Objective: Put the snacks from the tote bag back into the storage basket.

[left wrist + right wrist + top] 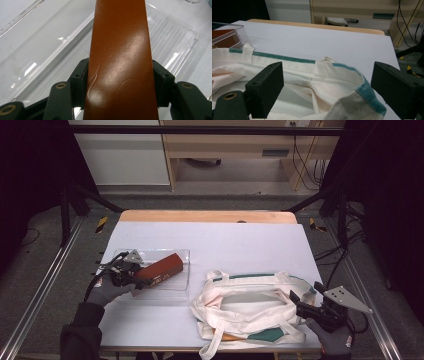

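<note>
My left gripper [140, 276] is shut on a long red-brown box [162, 267], which it holds over a clear plastic tray [177, 289] at the table's left. In the left gripper view the black pads [81, 80] press both long sides of the box [120, 37], with the ribbed tray [175, 45] below. A white cloth tote bag [245, 306] with teal trim lies open at the front right. My right gripper [306, 292] stands open at the bag's right end. Its jaws straddle the teal-edged rim [299, 62] without pressing it.
The white table top [210, 235] has a wooden strip along its far edge. Black frame posts and cables stand to the right of the table. A wooden desk is on the floor beyond.
</note>
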